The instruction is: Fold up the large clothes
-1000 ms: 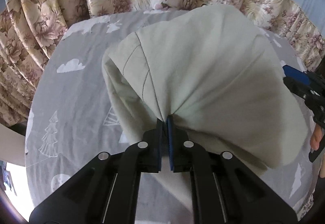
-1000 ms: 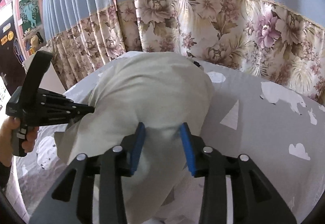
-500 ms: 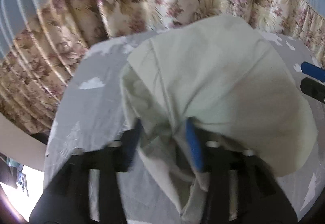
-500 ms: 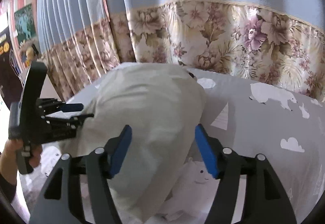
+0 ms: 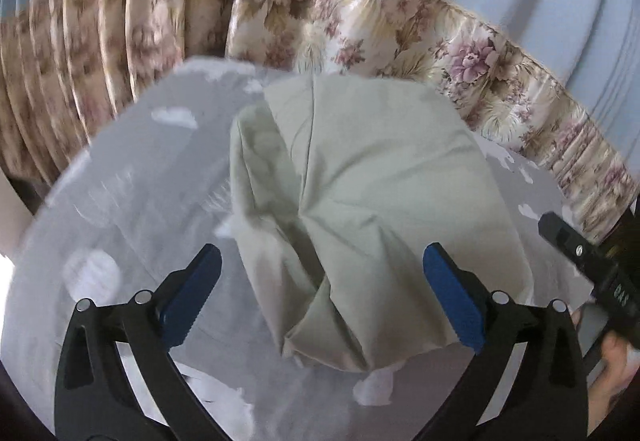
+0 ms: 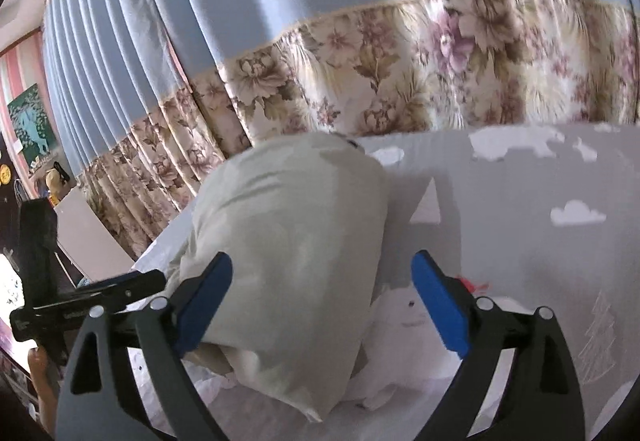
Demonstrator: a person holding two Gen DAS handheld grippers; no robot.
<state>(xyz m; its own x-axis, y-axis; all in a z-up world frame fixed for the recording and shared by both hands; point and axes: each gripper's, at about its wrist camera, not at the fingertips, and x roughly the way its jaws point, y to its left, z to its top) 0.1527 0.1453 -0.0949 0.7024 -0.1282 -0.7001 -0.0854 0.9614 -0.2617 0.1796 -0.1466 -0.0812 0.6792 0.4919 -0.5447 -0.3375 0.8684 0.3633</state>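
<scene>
Left wrist view: left gripper [image 5: 320, 293] wide open, holding nothing. Pale green folded garment [image 5: 372, 209] lies dead ahead on the grey printed bedsheet [image 5: 132, 177], long axis running away toward the floral curtain [image 5: 360, 21]; near corner sits between the fingers.

Right wrist view: right gripper [image 6: 320, 305] also spread, empty. Garment [image 6: 288, 241] ahead-left, near edge probably just short of the blue pads [image 6: 204, 305]; blur hides contact. No containers visible.

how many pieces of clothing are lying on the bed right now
1: a pale green garment, folded into a bundle, lies on the grey printed bedsheet ahead of both open grippers, left gripper and right gripper. Anything beneath it would be hidden.
</scene>
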